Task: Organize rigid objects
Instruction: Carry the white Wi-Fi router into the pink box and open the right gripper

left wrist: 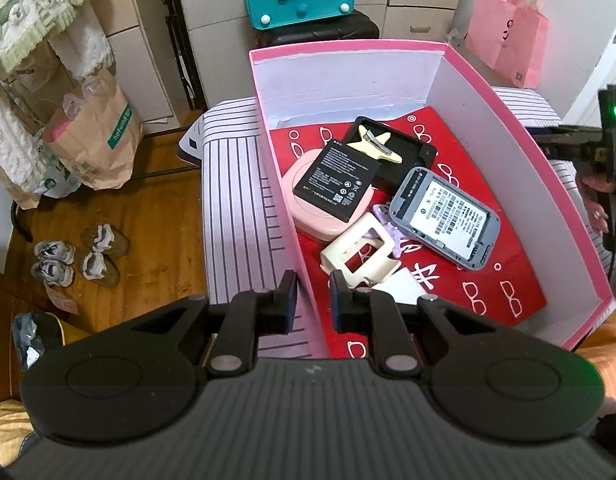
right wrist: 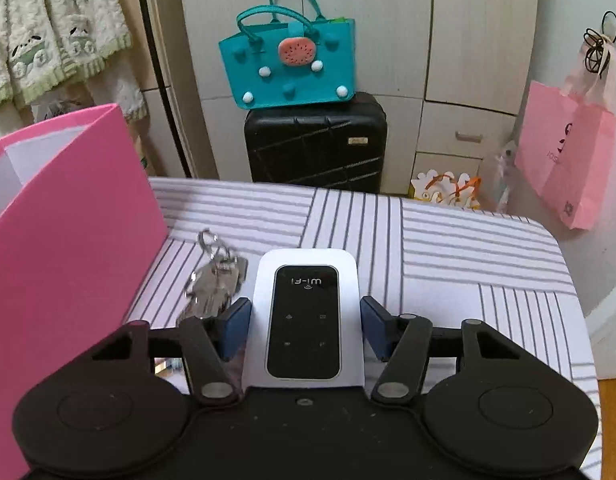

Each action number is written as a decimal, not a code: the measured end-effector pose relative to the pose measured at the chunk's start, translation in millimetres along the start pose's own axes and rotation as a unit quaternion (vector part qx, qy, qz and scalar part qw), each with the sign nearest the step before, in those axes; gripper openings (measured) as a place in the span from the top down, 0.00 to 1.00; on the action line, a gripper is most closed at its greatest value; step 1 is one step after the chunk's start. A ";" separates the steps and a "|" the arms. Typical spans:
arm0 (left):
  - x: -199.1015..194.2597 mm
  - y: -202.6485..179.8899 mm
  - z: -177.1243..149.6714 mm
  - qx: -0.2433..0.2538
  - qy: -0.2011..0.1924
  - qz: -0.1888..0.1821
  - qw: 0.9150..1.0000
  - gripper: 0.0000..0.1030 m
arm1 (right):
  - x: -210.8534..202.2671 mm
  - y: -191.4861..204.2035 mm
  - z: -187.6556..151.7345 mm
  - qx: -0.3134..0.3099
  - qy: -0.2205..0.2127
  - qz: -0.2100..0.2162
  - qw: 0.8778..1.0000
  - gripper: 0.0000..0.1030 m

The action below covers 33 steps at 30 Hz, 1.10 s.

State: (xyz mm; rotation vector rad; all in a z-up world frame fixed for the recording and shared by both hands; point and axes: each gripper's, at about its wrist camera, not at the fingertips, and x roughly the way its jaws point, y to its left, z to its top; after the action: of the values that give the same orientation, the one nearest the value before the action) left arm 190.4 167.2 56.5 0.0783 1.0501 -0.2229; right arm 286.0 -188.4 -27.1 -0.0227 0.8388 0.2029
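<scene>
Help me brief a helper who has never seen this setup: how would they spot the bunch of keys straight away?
Find the pink box standing on the striped cloth. Just outside its wall, between it and the white Wi-Fi device, lies the bunch of keys. It is the only metal thing there: silver keys on rings.

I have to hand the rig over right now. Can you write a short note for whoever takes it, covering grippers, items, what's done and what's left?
Left gripper: shut on the pink box near wall, steadying it.
Right gripper: open around the white Wi-Fi cover on the striped cloth; pads not clearly pressing yet.
In the box: battery, grey router body, pink round case, star clip, cream claw clip, black tray.
Still outside: the Wi-Fi cover and the keys beside it, near the box.
Left to do: close on the cover, put it in the box, then the keys.
</scene>
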 end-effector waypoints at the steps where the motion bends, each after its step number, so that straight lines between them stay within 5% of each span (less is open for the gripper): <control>1: 0.2 1.9 0.9 -0.003 0.000 -0.005 1.000 0.86 | -2.0 -0.8 -1.0 -0.001 0.006 -0.002 1.000 0.38; 5: 2.6 3.3 3.3 -0.009 0.001 -0.008 1.000 0.86 | 3.3 -3.1 -3.6 0.003 0.010 -0.003 1.000 0.32; 11: 3.4 2.7 2.3 -0.013 0.000 -0.004 1.000 0.86 | -5.5 -7.9 -5.3 0.029 0.004 0.012 0.999 0.37; 23: 3.1 6.2 1.1 -0.018 -0.003 -0.012 1.000 0.86 | -89.9 9.2 2.2 0.073 -0.036 0.141 0.987 0.37; 29: 3.2 9.4 -0.2 -0.020 -0.007 -0.020 1.000 0.86 | -134.9 52.1 13.1 0.025 -0.050 0.215 0.975 0.37; 33: 3.1 11.1 -1.7 -0.028 -0.010 -0.023 0.999 0.86 | -144.4 84.9 18.7 -0.013 -0.019 0.276 0.961 0.37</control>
State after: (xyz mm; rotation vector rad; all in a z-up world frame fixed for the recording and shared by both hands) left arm 192.9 177.8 52.5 0.0015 1.0376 -0.2349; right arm 190.0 -127.8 97.5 0.1927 0.7886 0.7369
